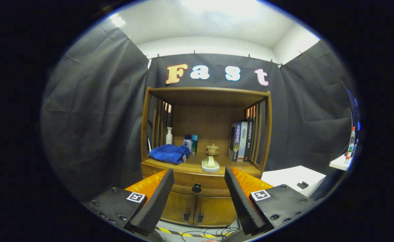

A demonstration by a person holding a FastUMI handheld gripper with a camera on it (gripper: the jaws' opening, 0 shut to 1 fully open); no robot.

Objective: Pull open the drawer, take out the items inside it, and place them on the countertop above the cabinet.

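The claw [199,188] is held wide open with nothing gripped, its two fingers spread apart and aimed at a wooden cabinet [205,161] that's set well beyond the tips. The drawer [197,184] is seen shut, right in the gap between the fingers and further out, with its dark round knob [196,188] sat pretty much dead centre between them, no contact made. Below the drawer, two small cabinet doors [198,210] with dark pulls are seen closed. The countertop [190,164] above the drawer is already kinda crowded: a folded blue towel [170,153] is laid beyond the left finger, with a white pump bottle [169,135] behind it and two smaller bottles [190,143] tucked just beside it. A little ceramic lidded pot on a stand [211,157] is placed near the middle, straight ahead of the gap, and a row of upright books [241,141] is stood beyond the right finger against the slatted side. Some cables and striped tape [197,232] are spotted on the floor under the cabinet, between the finger bases. What's inside the drawer can't be told.
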